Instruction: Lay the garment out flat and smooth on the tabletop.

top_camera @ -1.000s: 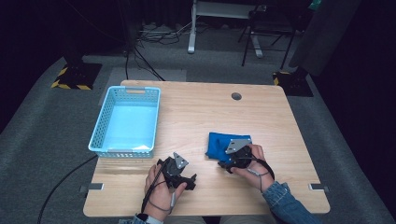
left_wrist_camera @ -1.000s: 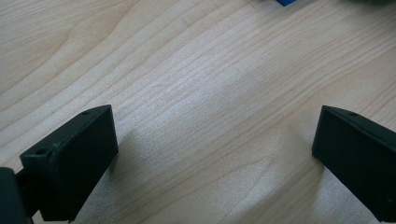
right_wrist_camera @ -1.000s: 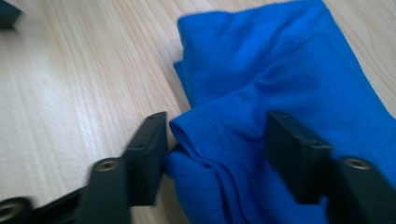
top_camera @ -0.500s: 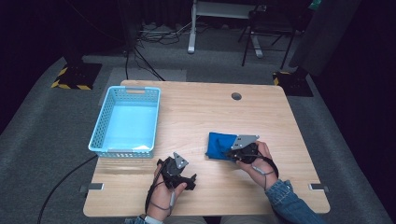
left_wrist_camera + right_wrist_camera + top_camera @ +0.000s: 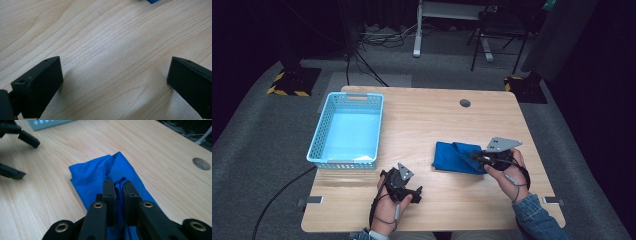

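Right jaws clamped on a blue cloth, left jaws spread wide over bare wood

Right gripper (image 5: 119, 192) pinching a raised fold of the blue cloth (image 5: 457, 157), lying rumpled on the wooden bench (image 5: 422, 120) right of centre; left gripper (image 5: 404, 184) resting near the front edge, well apart from the cloth; light blue basket (image 5: 346, 131) standing at the left side

Basket (image 5: 346, 131) on table (image 5: 422, 120), far-left part. Cloth (image 5: 458, 157) on table right of centre, nearer front edge, well apart from basket. Left gripper (image 5: 412, 192) at front edge, btwn basket & cloth. Right gripper (image 5: 475, 156) on cloth's right side, touching it. Hole (image 5: 465, 103) behind cloth.
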Action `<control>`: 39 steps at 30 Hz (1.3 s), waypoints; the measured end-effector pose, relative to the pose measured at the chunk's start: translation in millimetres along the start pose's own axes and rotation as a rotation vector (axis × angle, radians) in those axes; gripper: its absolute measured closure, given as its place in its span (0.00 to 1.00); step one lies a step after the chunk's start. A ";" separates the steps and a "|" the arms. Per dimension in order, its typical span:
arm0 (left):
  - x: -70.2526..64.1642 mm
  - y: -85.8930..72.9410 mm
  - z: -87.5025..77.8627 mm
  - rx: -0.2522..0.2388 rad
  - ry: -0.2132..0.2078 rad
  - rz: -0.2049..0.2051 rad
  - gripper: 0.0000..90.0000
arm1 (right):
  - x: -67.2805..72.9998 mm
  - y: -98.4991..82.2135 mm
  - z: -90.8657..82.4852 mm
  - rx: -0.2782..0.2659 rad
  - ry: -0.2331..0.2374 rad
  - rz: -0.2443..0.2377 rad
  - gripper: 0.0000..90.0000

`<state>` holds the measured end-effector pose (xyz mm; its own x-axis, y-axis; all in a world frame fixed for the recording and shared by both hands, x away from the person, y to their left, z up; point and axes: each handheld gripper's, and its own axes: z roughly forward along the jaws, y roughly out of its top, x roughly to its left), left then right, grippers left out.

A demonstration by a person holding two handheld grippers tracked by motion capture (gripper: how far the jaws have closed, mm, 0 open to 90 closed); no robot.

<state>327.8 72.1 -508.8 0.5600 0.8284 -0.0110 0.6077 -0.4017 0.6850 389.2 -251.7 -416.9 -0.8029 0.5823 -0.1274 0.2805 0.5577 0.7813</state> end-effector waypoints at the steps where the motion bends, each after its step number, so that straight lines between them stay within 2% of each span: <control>1: 0.0 0.0 0.0 0.000 0.000 0.000 0.00 | -2.6 -1.7 -3.8 -0.013 -0.006 0.014 0.92; 10: 0.2 0.4 0.1 0.001 0.002 0.001 0.00 | -23.8 -24.5 -32.5 -0.075 -0.062 0.105 0.92; 19: 0.1 1.1 0.6 0.002 0.006 -0.004 0.00 | -38.9 -47.7 -49.3 -0.116 -0.099 0.175 0.92; 25: 0.1 1.4 0.9 0.002 0.007 -0.004 0.00 | -51.2 -71.1 -63.3 -0.157 -0.129 0.251 0.90; 26: 0.1 1.4 0.9 0.002 0.007 -0.004 0.00 | -53.7 -76.3 -67.0 -0.157 -0.143 0.264 0.89; 27: 0.1 1.4 0.9 0.003 0.007 -0.004 0.00 | -56.5 -82.3 -71.3 -0.160 -0.164 0.281 0.83; 28: 0.1 1.4 1.0 0.002 0.007 -0.004 0.00 | -61.2 -91.0 -77.5 -0.161 -0.207 0.317 0.65; 29: 0.0 1.5 1.0 0.002 0.009 -0.005 0.00 | -64.7 -96.7 -81.5 -0.150 -0.241 0.344 0.51; 31: -1.0 2.1 1.7 0.000 0.011 -0.009 0.00 | -75.1 -115.8 -99.7 -0.133 -0.344 0.410 0.33; 33: -1.5 3.1 2.5 -0.002 0.009 -0.003 0.01 | -80.0 -127.0 -113.6 -0.137 -0.393 0.434 0.30; 35: -2.0 4.2 2.8 -0.012 0.003 0.001 0.04 | -82.0 -132.3 -121.2 -0.138 -0.394 0.438 0.30; 37: -3.6 5.9 3.0 -0.022 -0.005 0.006 0.11 | -82.7 -134.8 -125.5 -0.133 -0.390 0.423 0.30; 39: -6.1 9.4 3.5 -0.030 -0.029 -0.003 0.12 | -81.9 -135.1 -126.4 -0.126 -0.372 0.407 0.30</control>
<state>332.1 61.9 -504.9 0.5747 0.8177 -0.0339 0.5927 -0.3873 0.7062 350.6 -449.5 -434.8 -0.3974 0.9176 0.0103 0.4452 0.1830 0.8766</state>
